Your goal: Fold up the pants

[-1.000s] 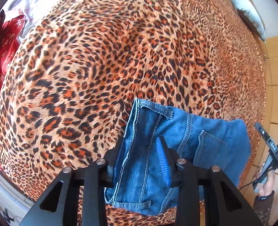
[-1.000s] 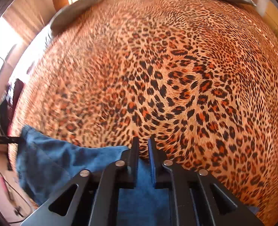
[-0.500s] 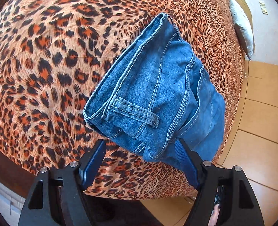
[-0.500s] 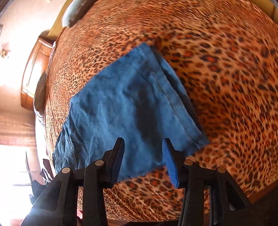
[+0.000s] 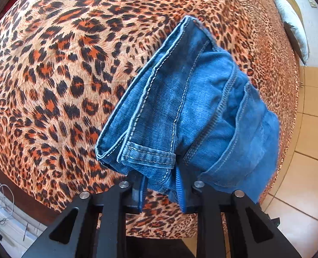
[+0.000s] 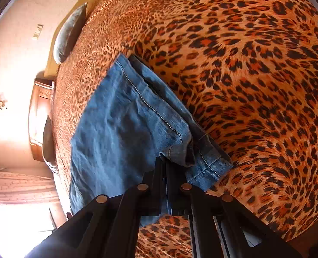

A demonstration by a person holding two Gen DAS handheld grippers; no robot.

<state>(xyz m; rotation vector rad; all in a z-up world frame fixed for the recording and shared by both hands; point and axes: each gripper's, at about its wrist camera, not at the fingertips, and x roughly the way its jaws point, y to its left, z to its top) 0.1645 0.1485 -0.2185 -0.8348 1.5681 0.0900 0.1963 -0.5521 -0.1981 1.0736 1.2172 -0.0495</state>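
The folded blue jeans lie on the leopard-print bedspread near its front edge. My left gripper is shut on the near waistband end, with the belt loop just in front of the fingers. In the right wrist view the jeans show their hem end, and my right gripper is shut on the near corner of that folded denim. The fingertips of both grippers are hidden under the cloth.
A grey pillow lies at the far edge of the bed, also in the right wrist view. Tiled floor is at the right. A wooden nightstand stands by the wall. The bedspread stretches wide around the jeans.
Both grippers were open around the ends of the jeans half a second ago. They have moved in and closed on the denim.
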